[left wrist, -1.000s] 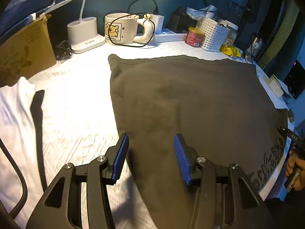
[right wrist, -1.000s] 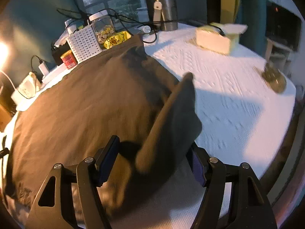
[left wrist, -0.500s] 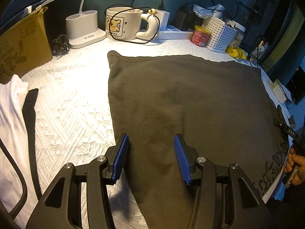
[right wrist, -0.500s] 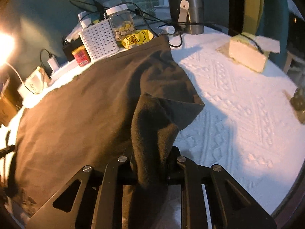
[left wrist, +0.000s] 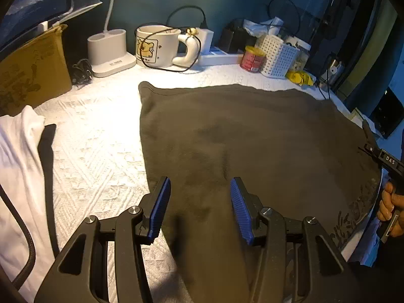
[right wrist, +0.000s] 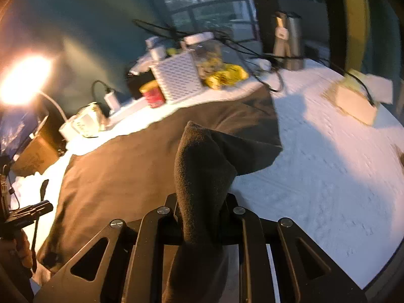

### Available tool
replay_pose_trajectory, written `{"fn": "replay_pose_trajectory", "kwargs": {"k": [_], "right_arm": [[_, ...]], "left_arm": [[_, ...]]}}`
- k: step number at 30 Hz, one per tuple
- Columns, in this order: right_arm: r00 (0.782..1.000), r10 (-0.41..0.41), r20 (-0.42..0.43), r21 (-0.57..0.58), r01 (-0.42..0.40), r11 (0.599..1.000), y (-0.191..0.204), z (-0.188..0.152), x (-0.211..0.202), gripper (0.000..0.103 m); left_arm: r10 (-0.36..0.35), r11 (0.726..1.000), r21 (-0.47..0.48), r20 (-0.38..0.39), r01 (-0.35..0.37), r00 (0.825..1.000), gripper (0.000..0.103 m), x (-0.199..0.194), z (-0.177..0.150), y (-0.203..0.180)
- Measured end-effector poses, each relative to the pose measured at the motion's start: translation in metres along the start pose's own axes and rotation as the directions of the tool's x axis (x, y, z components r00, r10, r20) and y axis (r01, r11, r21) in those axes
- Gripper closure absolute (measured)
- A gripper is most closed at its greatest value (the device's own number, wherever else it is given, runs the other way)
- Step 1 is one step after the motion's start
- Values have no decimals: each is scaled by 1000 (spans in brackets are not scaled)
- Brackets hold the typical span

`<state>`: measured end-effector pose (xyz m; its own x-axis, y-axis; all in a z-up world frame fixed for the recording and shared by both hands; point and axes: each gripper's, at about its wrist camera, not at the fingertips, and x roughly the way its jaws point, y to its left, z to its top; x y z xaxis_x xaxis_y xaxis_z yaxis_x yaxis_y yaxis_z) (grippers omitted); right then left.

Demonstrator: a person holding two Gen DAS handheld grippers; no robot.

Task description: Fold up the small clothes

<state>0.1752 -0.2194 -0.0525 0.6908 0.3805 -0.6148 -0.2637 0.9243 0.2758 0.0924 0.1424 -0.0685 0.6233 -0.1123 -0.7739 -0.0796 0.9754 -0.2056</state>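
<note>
— Where's our dark brown fleece garment (left wrist: 252, 136)?
— Spread on the white quilted table cover (left wrist: 96, 136); our right gripper (right wrist: 202, 217) is clamped on its lifted right corner.
— And our left gripper (left wrist: 199, 202)?
— Apart, hovering above the near edge. Next, we'd carry that corner leftward across.

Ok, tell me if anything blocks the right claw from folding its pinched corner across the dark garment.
Nothing visible does. The right claw grips the dark garment, whose spread surface is bare; the mug and basket stand beyond its far edge.
</note>
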Motion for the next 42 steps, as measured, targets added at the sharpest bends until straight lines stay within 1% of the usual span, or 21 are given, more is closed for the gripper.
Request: {"fn": "replay_pose_trajectory", "kwargs": {"k": [7, 16, 22, 27, 32, 36, 39, 41, 42], "right_arm": [[997, 81, -9, -54, -81, 995, 42, 4, 10, 85], [989, 145, -38, -138, -149, 979, 89, 0, 16, 85], [976, 205, -70, -193, -215, 957, 125, -7, 16, 85], [961, 245, -127, -249, -270, 930, 163, -24, 26, 85], [942, 264, -207, -306, -319, 897, 195, -49, 40, 85], [932, 255, -256, -356, -336, 872, 215, -67, 47, 85], [917, 222, -331, -426, -355, 832, 231, -85, 53, 85], [901, 214, -376, -485, -388, 783, 244, -99, 53, 81], [898, 216, -383, -507, -400, 764, 249, -104, 50, 78]], "left_arm": [[14, 1000, -7, 32, -14, 999, 54, -11, -4, 8], [25, 999, -42, 53, -22, 998, 54, -21, -12, 23], [31, 998, -60, 61, -27, 998, 54, -26, -16, 32], [35, 997, -72, 78, -29, 996, 54, -34, -19, 38], [41, 996, -87, 87, -33, 995, 54, -41, -25, 45], [49, 994, -101, 87, -40, 995, 54, -45, -29, 50], [55, 993, -107, 88, -45, 995, 54, -48, -33, 53], [59, 993, -107, 88, -49, 994, 54, -50, -34, 53], [61, 993, -105, 88, -51, 994, 54, -51, -35, 52]]}}
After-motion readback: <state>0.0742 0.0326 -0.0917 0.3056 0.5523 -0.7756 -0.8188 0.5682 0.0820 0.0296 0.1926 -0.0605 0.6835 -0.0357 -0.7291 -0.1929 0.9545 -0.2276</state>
